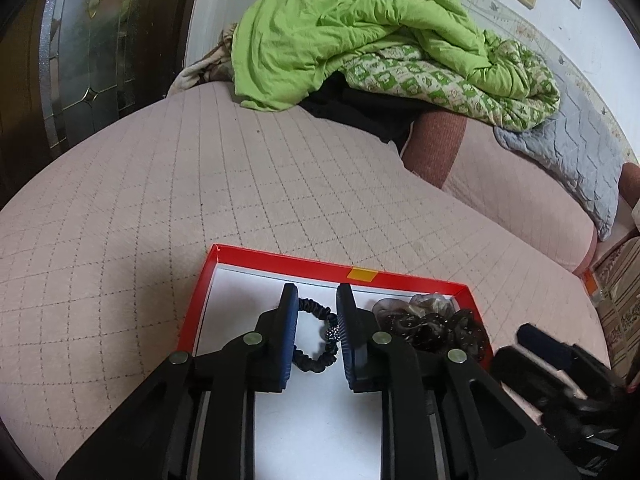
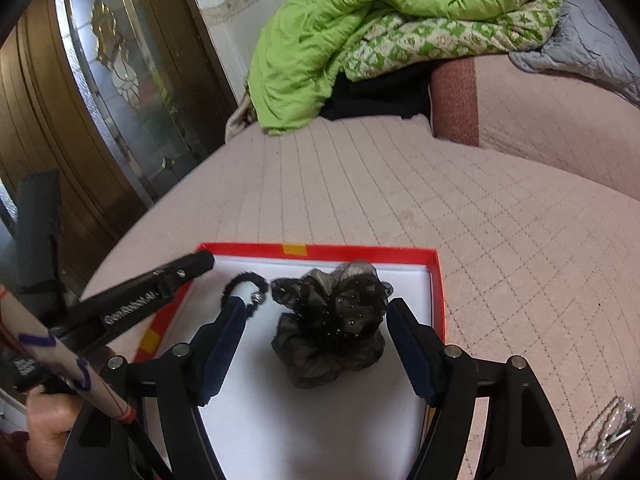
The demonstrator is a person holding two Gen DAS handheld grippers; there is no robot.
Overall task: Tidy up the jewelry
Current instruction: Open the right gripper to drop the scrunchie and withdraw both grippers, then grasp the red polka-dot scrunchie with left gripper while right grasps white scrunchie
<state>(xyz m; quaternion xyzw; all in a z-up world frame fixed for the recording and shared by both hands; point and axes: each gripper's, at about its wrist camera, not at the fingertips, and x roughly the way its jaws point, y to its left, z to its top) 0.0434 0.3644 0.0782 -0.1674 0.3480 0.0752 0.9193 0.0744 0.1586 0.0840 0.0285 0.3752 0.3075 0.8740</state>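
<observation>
A red-rimmed box point(image 1: 280, 261) with a white floor lies on the pink quilted bed; it also shows in the right wrist view point(image 2: 360, 251). Inside lie a thin black hair tie with a beaded charm point(image 1: 316, 334) point(image 2: 246, 284) and a black gauze flower scrunchie point(image 1: 436, 326) point(image 2: 332, 320). My left gripper point(image 1: 316, 292) is open above the box, its fingers either side of the hair tie. My right gripper point(image 2: 316, 304) is open wide, its fingers straddling the scrunchie. Neither holds anything. The left gripper's finger point(image 2: 160, 280) reaches in from the left.
A green quilt point(image 1: 360, 36) and dark clothes are heaped at the far end of the bed. A wooden glass-panelled door point(image 2: 100, 100) stands on the left. A pearl bracelet point(image 2: 608, 428) lies on the bed right of the box. A grey quilted pad point(image 1: 568, 152) lies at the right.
</observation>
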